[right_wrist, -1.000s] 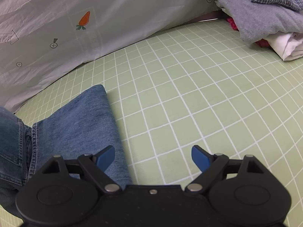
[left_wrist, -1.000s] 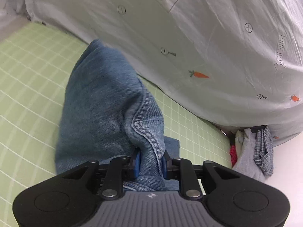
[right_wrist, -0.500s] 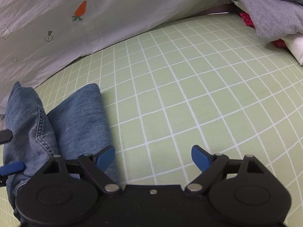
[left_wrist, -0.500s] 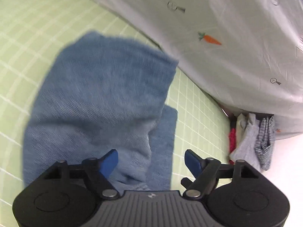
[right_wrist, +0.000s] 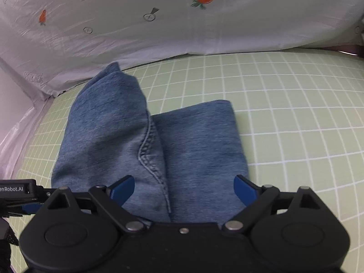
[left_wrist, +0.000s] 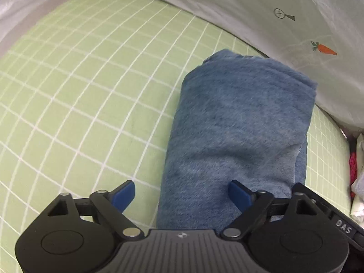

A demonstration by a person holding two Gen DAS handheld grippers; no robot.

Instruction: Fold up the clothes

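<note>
Since the jeans (left_wrist: 238, 125) lie folded on the green sheet (left_wrist: 91, 79), the left gripper (left_wrist: 182, 193) has just opened wide and let go, while the right gripper (right_wrist: 184, 188) hangs above them, jaws wide apart too.

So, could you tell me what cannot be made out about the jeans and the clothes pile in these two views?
- Near end of the jeans: hidden by the right gripper body, right wrist view.
- Jeans seams: blurred, left wrist view; near end hidden behind the open left gripper.
- Clothes pile: cut off by the right edge, left wrist view; absent from the other.
</note>
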